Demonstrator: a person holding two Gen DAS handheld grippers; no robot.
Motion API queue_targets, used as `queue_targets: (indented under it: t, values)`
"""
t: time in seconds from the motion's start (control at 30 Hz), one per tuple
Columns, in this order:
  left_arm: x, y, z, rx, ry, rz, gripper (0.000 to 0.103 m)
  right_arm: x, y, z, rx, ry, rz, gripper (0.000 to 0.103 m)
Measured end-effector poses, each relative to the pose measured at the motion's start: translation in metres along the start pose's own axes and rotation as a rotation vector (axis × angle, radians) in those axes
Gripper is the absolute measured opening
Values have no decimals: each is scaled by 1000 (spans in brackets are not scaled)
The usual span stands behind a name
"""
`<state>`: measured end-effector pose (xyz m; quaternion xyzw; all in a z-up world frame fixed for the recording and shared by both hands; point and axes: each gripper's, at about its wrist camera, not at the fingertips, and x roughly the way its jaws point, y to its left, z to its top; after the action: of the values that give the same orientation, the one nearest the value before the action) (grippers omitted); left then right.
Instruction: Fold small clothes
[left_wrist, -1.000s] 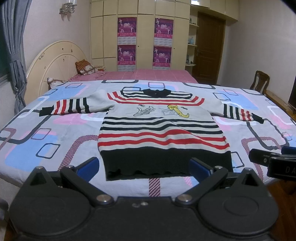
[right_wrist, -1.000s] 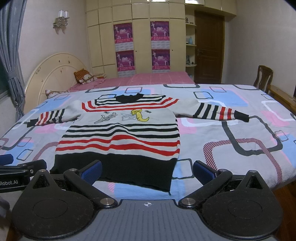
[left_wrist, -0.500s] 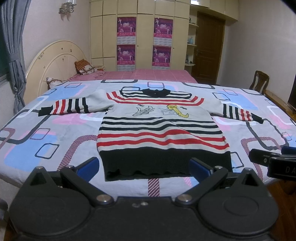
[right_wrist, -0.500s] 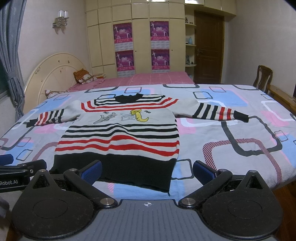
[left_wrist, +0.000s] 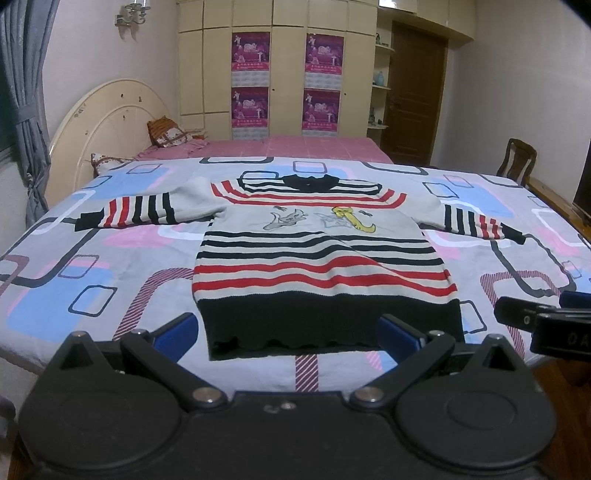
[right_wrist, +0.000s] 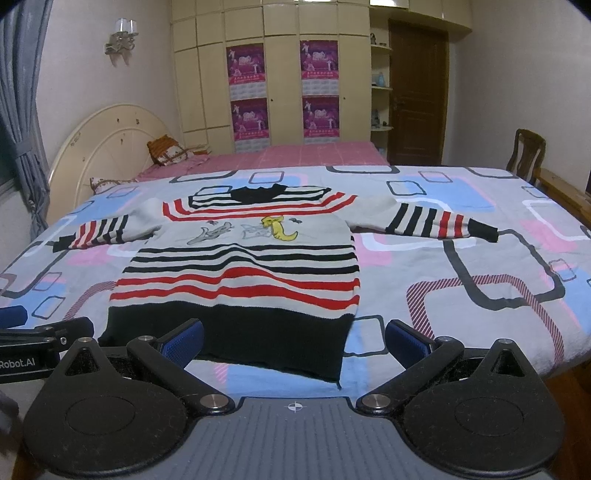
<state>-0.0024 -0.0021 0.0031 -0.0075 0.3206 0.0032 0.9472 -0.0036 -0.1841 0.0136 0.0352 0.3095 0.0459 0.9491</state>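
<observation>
Barely a twitch since a moment ago: both grippers hold their station at the foot of the bed, and the sweater hasn't shifted at all.

From the left wrist view, the left gripper sits at six o'clock, jaws spread wide with nothing between them, its blue pads flanking the black hem. The striped sweater lies flat and face up on the patterned bedspread, collar toward twelve o'clock, sleeves stretched out toward nine and three. Over at three o'clock the right gripper pokes in from the edge, near the hem's right corner.

Now the right wrist view: the right gripper is also at six o'clock, jaws wide apart and empty. The sweater sits left of centre here, and its hem's right corner falls between the two fingers. At nine o'clock the left gripper shows, beside the hem's left corner. A wooden chair stands at two o'clock beyond the bed.
</observation>
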Motion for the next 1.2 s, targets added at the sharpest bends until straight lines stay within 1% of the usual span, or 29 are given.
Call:
queue_targets:
  t: [0.13,0.23,0.43,0.6,0.8,0.97,1.03,1.1,1.17,1.2]
  values:
    - [3,1,2,-3,7,-10,103,3,-1,0,6,5,-5,103]
    - [9,3,5,-17,17,-38,103,7,-2,2,14,8,-10,103]
    - [32,2,23,-3,31,-59,103,25,-8,15,38,5,-25,103]
    - [59,0,48,23,25,-67,103,50,-18,34,70,-9,-61,103]
    - [99,0,80,42,22,-112,103,82,-28,63,103,-34,-106,103]
    - [131,-7,101,71,11,-157,103,100,-39,81,143,-69,-143,103]
    - [145,-14,107,94,29,-174,103,107,-47,87,164,-83,-153,103]
    - [162,-23,112,105,69,-180,103,113,-57,91,182,-86,-165,103]
    - [174,-30,116,101,76,-203,103,120,-71,94,206,-94,-184,103]
    - [180,-34,117,105,80,-195,103,125,-80,96,223,-97,-202,103]
